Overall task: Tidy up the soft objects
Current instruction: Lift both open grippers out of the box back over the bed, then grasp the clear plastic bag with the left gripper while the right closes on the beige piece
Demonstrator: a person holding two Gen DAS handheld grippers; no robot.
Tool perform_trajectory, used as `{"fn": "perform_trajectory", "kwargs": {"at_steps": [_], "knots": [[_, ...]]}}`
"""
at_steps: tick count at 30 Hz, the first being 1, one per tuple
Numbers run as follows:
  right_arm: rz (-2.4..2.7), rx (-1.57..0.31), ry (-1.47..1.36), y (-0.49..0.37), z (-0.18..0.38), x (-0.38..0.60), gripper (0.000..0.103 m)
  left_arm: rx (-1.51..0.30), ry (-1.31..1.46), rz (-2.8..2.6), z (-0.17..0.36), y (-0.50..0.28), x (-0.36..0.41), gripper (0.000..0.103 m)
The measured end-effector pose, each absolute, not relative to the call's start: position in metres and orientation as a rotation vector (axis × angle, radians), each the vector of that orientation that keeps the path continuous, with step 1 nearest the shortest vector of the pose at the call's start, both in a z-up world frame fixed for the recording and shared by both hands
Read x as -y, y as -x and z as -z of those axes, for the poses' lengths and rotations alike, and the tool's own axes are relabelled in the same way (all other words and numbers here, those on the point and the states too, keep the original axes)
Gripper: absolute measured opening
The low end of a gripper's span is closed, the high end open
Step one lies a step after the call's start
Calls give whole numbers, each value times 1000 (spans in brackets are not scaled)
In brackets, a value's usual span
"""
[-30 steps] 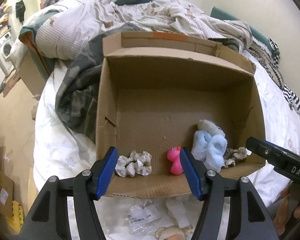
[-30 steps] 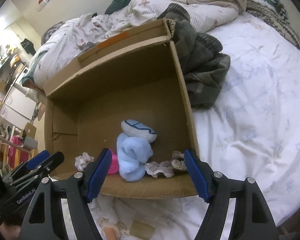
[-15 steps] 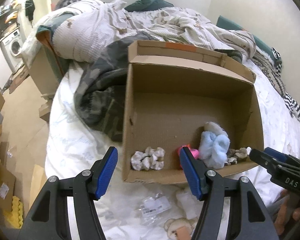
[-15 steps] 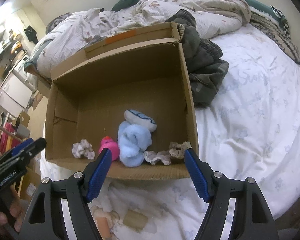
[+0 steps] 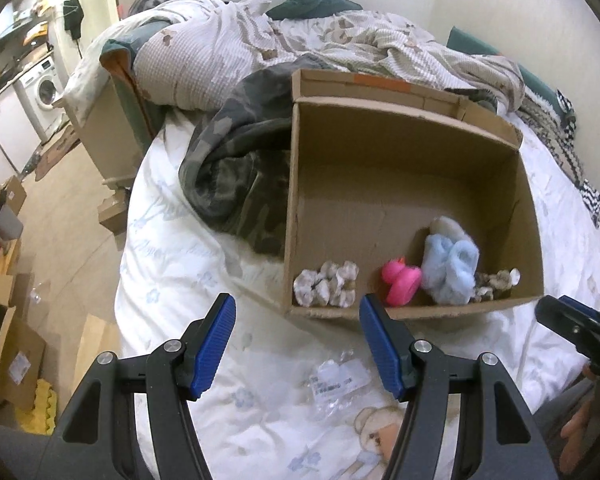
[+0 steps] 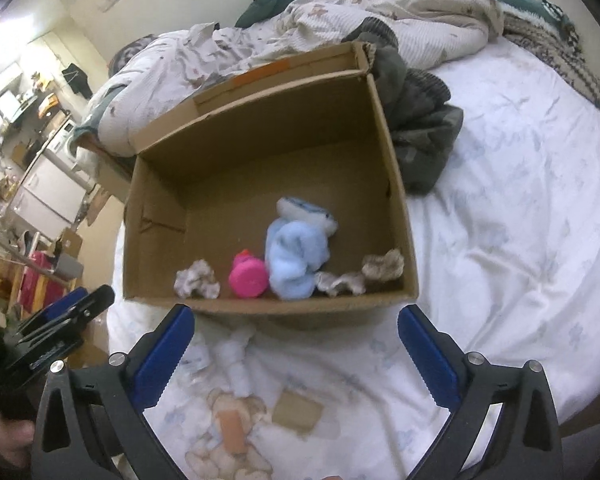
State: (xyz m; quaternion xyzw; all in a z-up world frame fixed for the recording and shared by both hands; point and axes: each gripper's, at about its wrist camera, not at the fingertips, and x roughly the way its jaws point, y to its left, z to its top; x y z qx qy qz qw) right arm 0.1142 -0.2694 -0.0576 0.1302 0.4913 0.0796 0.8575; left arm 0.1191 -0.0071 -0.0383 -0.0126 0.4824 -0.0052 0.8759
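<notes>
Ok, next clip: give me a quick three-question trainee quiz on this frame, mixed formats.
1. True or false: the pink duck lies on the bedsheet outside the cardboard box.
2. Multiple choice: what sits right beside the pink duck, on the side away from the cream scrunchie? A) a striped sock B) the light blue fluffy booties C) a book
3. Fill in: neither the left gripper nor the right gripper holds ____.

Key
1. False: it is inside the box, along the near wall.
2. B
3. anything: both are empty above the sheet, and the right gripper's jaws are opening.
</notes>
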Motion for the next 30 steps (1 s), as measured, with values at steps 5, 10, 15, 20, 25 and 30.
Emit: {"fn": "perform_trajectory", "kwargs": {"at_steps": [5,10,15,20,25,30], "knots": [[-184,-1013,-240,-102,61,265,103,-1030,50,-13,45,-114,-5,61],[-177,-1121,-179,-101,78,266,103,-1049,51,-82,52,-111,-24,61],[-186,-1212,-231,-107,94,271,103,-1094,107,-115,62,-110,-43,61],[-287,-1384,-329,-110,130,258,100,-1139,143,-147,71,-110,-55,61],[-310,-1519,-306,-111,160,238,75,-1164,154,-151,76,-109,-57,61],[-311,-1555,-208,-113,171,222,49,-1178,141,-138,80,-110,-51,61]]}}
